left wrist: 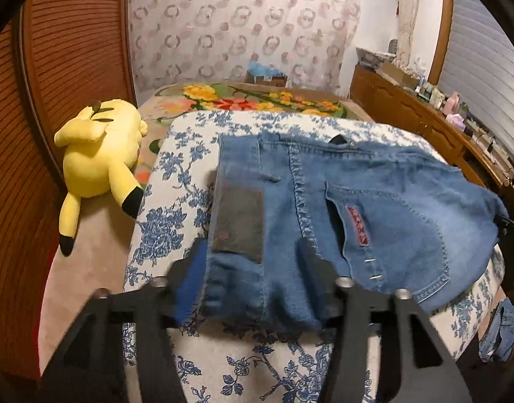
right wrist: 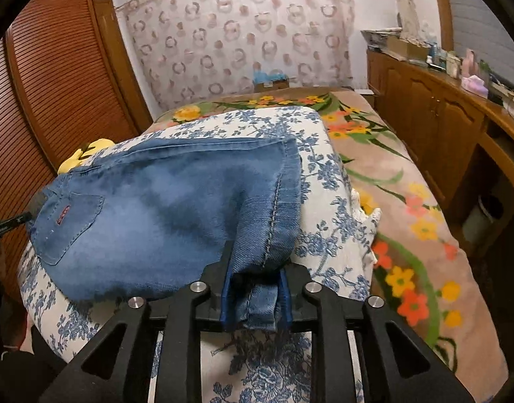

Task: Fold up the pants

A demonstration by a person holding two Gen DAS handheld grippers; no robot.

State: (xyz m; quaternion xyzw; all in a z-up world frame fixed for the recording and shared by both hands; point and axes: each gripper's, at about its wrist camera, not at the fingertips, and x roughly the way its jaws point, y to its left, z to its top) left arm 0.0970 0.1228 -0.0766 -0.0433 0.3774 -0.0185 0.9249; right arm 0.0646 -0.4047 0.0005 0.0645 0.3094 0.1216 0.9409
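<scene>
On the floral cushion (left wrist: 162, 235) atop the bed (right wrist: 408, 201): folded pants (left wrist: 324, 208). Left tool (left wrist: 253, 265) released, astride waistband edge. Right tool (right wrist: 253, 288) loosely around hem, grip unclear.

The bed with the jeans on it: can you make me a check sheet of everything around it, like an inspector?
Surface: blue-flowered white cover lying over a bright floral blanket.
Job's things: jeans lie folded on the cover, back pocket up.
Clutter: yellow plush toy lying left of the cover; more denim hangs at the bed's right edge.
Grippers: left gripper open, waistband end between its fingers; right gripper has the hem end between its pads, grip unclear.
Cables: nothing seen.
Surroundings: slatted wooden doors, patterned curtain, wooden dresser crowded with small items.
</scene>
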